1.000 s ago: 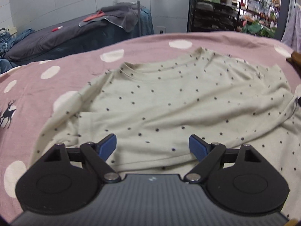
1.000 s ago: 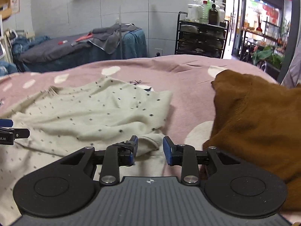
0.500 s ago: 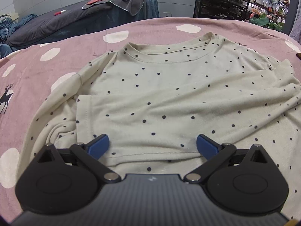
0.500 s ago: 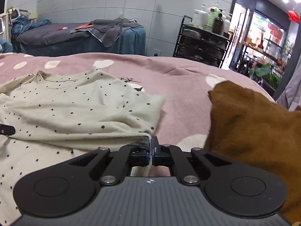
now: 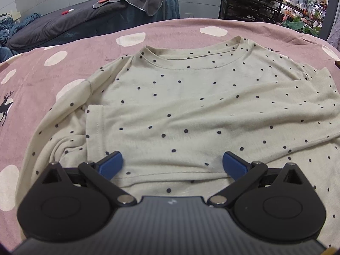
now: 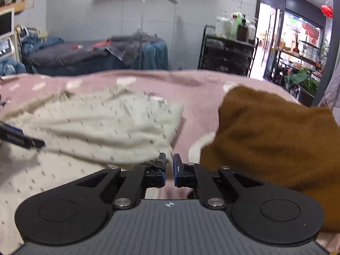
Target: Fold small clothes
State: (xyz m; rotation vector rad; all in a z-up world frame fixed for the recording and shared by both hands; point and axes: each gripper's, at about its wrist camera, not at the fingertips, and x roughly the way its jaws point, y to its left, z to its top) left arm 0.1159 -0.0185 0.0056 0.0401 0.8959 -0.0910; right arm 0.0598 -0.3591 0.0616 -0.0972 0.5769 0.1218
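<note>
**Dotted shirt on pink bedspread**

Pink bedspread [image 5: 174, 29]: spread under everything. Cream dotted shirt [image 5: 191, 106]: laid flat, partly folded. Brown garment [image 6: 276, 148]: just beside it. Left claw [image 5: 172, 163]: spread wide, nothing gripped. Right claw [image 6: 169, 167]: narrowly parted, just reopening, nothing gripped.

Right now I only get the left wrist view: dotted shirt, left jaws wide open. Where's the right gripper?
Observer: The right gripper is at the right edge of the dotted shirt, low over the pink bedspread.
Operator: Holding the sleeve?
Observer: No. Its jaws have just been opening to a slim gap, with no cloth between them.
Operator: Anything else on that side?
Observer: A brown corduroy garment lies to the right of the shirt, apart from it.
</note>
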